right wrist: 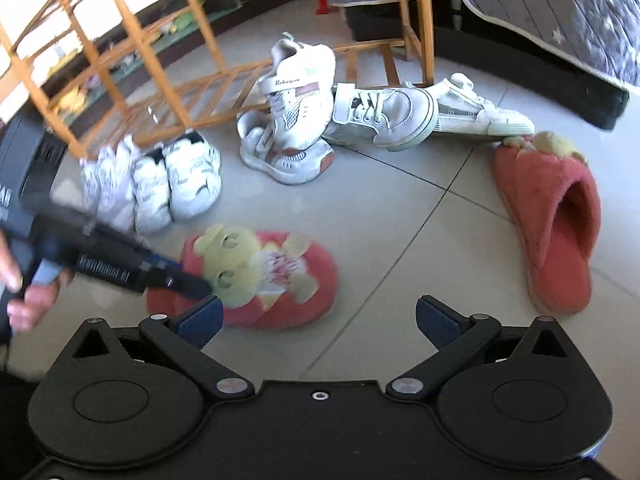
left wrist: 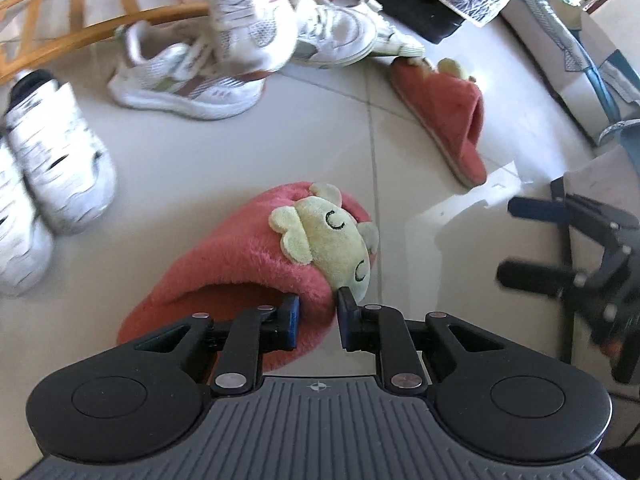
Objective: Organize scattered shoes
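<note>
Below my left wrist camera, my left tongs (left wrist: pixel 318 312) are clamping the fuzzy rim of the near pink slipper (left wrist: pixel 248 264), just beside its yellow plush face (left wrist: pixel 332 240). I am judging this a thin bite: the pads are pinching loose pile rather than the sole, so the slipper could be sliding out or swinging round as I am carrying it. Its mate, the far pink slipper (left wrist: pixel 444 116), is lying apart on the tiled floor (left wrist: pixel 240 160), toe against the white sneaker heap (left wrist: pixel 248 52).

Across my right wrist camera, my right tongs (right wrist: pixel 320 320) are standing wide apart and holding nothing. My left tongs (right wrist: pixel 192 284) are crossing close in front, so the two could be colliding. The sneakers are leaning on each other beside the wooden rack (right wrist: pixel 132 60); a swinging slipper could be toppling them.
</note>
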Tool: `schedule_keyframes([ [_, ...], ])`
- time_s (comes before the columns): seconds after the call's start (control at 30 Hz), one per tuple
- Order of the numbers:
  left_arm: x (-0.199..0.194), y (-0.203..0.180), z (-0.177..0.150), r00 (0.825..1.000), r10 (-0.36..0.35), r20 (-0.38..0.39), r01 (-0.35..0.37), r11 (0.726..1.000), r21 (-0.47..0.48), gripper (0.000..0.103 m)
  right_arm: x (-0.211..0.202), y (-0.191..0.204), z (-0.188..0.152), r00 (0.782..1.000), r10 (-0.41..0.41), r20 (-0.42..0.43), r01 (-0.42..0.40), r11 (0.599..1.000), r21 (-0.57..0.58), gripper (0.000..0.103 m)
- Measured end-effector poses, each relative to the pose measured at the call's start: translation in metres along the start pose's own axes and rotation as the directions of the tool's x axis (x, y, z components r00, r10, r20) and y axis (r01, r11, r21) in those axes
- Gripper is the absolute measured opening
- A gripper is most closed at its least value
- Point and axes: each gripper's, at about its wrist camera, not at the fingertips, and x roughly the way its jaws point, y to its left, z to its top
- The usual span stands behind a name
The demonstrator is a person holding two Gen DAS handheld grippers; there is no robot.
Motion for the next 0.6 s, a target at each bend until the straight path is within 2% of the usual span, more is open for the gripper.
schedule_keyframes([
  [0.07, -0.005, 0.007, -0.006, 1.0, -0.003, -0.012, 0.003, 1.0, -0.001, 0.017, 0.001, 0.005, 0.002, 1.0, -0.001, -0.006, 0.0, 1.0, -0.025, 0.103],
  [0.1, -0.009, 0.011, -0.011, 0.999, -0.002, -0.034, 0.002, 1.0, 0.015, 0.011, 0.001, 0.007, 0.003, 1.0, -0.002, -0.009, 0.002, 0.999, -0.033, 0.103],
  [0.13, -0.012, 0.013, -0.015, 0.999, 0.003, -0.052, -0.002, 0.999, 0.034, 0.01, 0.001, 0.008, 0.003, 1.0, -0.005, -0.013, 0.004, 0.999, -0.039, 0.103],
  [0.23, -0.024, 0.02, -0.025, 0.992, 0.019, -0.124, -0.002, 0.991, 0.132, 0.01, 0.003, 0.011, 0.003, 1.0, 0.005, -0.02, -0.006, 0.999, -0.053, 0.103],
  [0.4, -0.036, 0.034, -0.035, 0.983, 0.047, -0.176, -0.017, 0.986, 0.167, 0.011, 0.008, 0.015, -0.001, 0.999, 0.033, -0.011, -0.033, 0.998, -0.055, 0.103],
  [0.5, -0.039, 0.037, -0.04, 0.987, 0.033, -0.16, -0.009, 0.99, 0.144, 0.016, 0.013, 0.017, -0.005, 0.999, 0.046, -0.022, -0.047, 0.997, -0.057, 0.103],
  [0.6, -0.046, 0.031, -0.046, 0.991, 0.015, -0.133, 0.003, 0.991, 0.136, 0.029, 0.016, 0.018, -0.009, 0.998, 0.049, -0.033, -0.051, 0.996, -0.069, 0.103],
])
